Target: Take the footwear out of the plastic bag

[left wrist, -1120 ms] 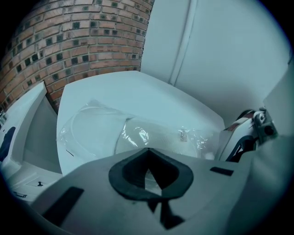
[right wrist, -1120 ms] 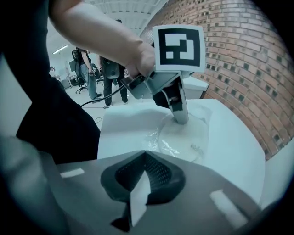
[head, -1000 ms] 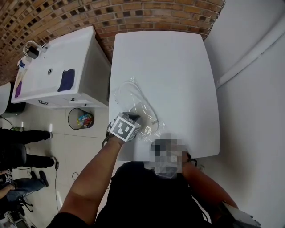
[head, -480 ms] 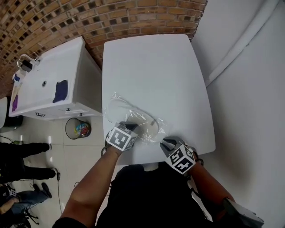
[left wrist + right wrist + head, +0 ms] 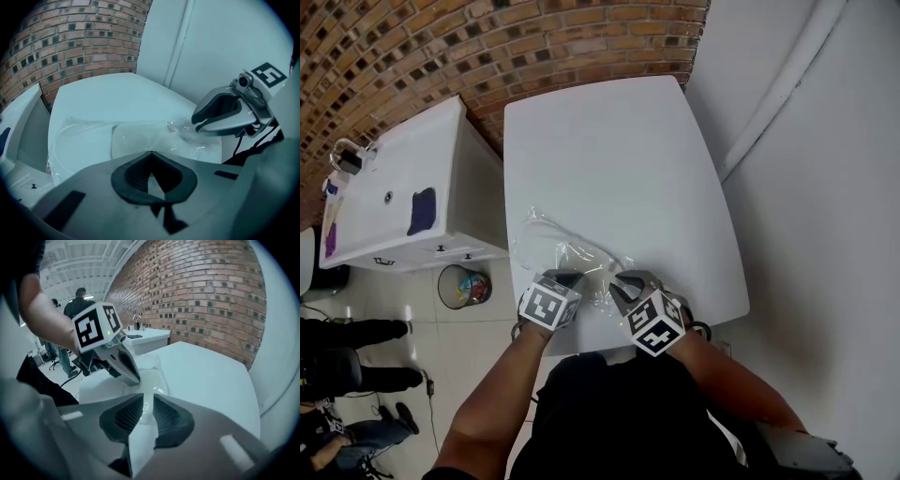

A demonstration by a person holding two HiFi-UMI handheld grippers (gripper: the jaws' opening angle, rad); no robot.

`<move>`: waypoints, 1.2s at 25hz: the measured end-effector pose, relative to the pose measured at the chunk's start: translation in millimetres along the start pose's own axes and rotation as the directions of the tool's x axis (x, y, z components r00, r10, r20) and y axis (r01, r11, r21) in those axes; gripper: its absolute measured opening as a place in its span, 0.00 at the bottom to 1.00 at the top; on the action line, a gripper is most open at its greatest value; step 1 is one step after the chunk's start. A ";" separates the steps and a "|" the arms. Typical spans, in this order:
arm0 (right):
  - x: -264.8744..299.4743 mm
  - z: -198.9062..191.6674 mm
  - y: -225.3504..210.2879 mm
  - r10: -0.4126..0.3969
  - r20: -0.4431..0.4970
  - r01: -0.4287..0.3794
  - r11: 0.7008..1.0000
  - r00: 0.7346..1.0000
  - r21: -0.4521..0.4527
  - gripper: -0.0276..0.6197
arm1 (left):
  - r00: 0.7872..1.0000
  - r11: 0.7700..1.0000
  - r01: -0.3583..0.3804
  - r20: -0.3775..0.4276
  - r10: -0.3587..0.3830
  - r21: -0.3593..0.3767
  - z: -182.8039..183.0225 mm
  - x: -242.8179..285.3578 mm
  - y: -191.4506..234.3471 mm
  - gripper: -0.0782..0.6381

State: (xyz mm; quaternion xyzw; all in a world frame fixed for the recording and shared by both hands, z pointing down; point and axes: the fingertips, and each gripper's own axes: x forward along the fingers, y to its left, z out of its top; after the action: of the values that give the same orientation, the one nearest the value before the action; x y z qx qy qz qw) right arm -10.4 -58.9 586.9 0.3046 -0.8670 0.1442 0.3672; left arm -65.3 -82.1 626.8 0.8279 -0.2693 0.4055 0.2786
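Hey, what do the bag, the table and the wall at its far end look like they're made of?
The plastic bag looks like thin clear film: crinkled, glinting, with its contents showing through. The table top is smooth matte white, probably laminate or painted board. The wall is rough red-brown brick with pale mortar lines.

A brick wall [image 5: 487, 37] backs the white table [image 5: 609, 141] and cabinet [image 5: 384, 192], with seemingly a bin [image 5: 464, 286] on tiles [image 5: 441, 352].
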 end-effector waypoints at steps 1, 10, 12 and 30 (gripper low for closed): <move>10.2 -1.6 6.1 0.007 -0.025 -0.008 1.000 1.000 -0.030 0.14 | 1.000 1.000 0.002 -0.001 -0.002 0.001 -0.2 0.2 -0.2 0.12; 32.0 -49.5 28.5 0.026 -0.160 -0.055 0.983 0.987 -0.175 0.10 | 1.000 1.000 0.013 -0.023 -0.013 -0.023 -8.4 0.7 -8.9 0.12; 29.5 -52.4 23.0 0.021 -0.169 -0.052 0.982 0.985 -0.180 0.10 | 0.999 0.999 0.026 -0.029 -0.026 -0.021 -10.8 -0.4 -15.5 0.12; -3.2 -69.0 -41.8 0.130 0.025 -0.123 0.830 0.991 0.543 0.09 | 0.968 0.971 -0.233 0.080 0.236 -0.045 -7.2 -51.6 40.4 0.12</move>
State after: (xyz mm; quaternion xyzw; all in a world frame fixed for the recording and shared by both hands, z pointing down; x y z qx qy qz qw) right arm 55.8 -57.1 633.2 0.3374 -0.8063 0.4099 0.2608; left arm -123.3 -94.1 597.9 0.8017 -0.3840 0.3953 0.2315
